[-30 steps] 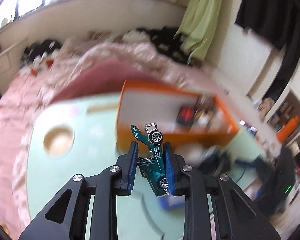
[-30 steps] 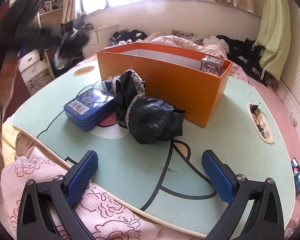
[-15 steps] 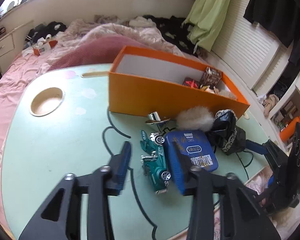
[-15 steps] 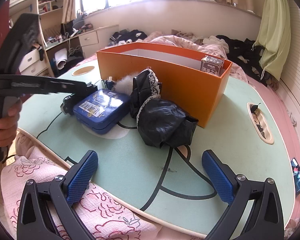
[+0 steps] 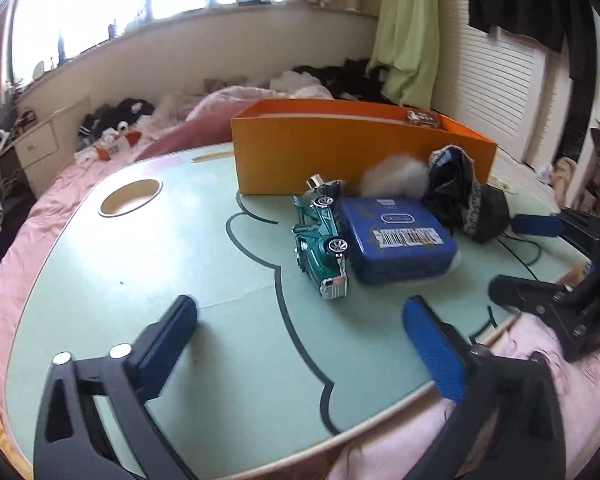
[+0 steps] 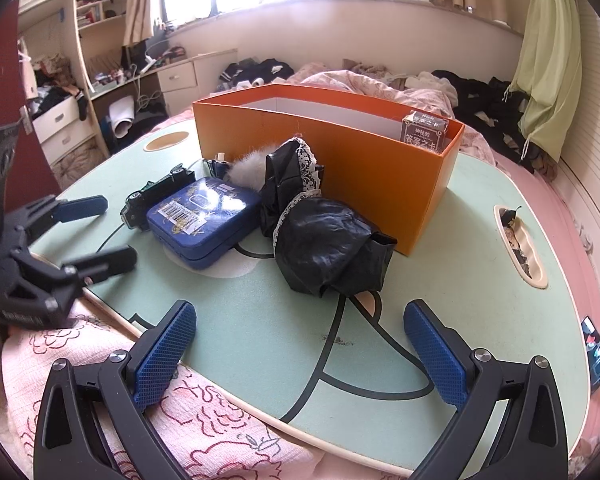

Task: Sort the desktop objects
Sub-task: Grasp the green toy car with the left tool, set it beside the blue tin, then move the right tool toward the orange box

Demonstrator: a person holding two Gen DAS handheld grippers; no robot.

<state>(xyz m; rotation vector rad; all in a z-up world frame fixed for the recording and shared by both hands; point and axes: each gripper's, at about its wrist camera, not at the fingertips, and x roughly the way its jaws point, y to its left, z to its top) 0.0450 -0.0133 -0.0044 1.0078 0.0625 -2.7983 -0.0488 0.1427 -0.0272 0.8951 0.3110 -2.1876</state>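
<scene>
Left wrist view: my left gripper (image 5: 300,344) is opening, jaws empty; the toy car (image 5: 320,236), released, lies mid-table against the blue tin (image 5: 396,240), unsorted.

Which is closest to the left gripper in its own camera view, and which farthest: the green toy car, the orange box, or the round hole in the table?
From the left gripper:
1. Green toy car, just ahead, lying on the table.
2. Round hole, farther back on the left.
3. Orange box, at the back.
</scene>
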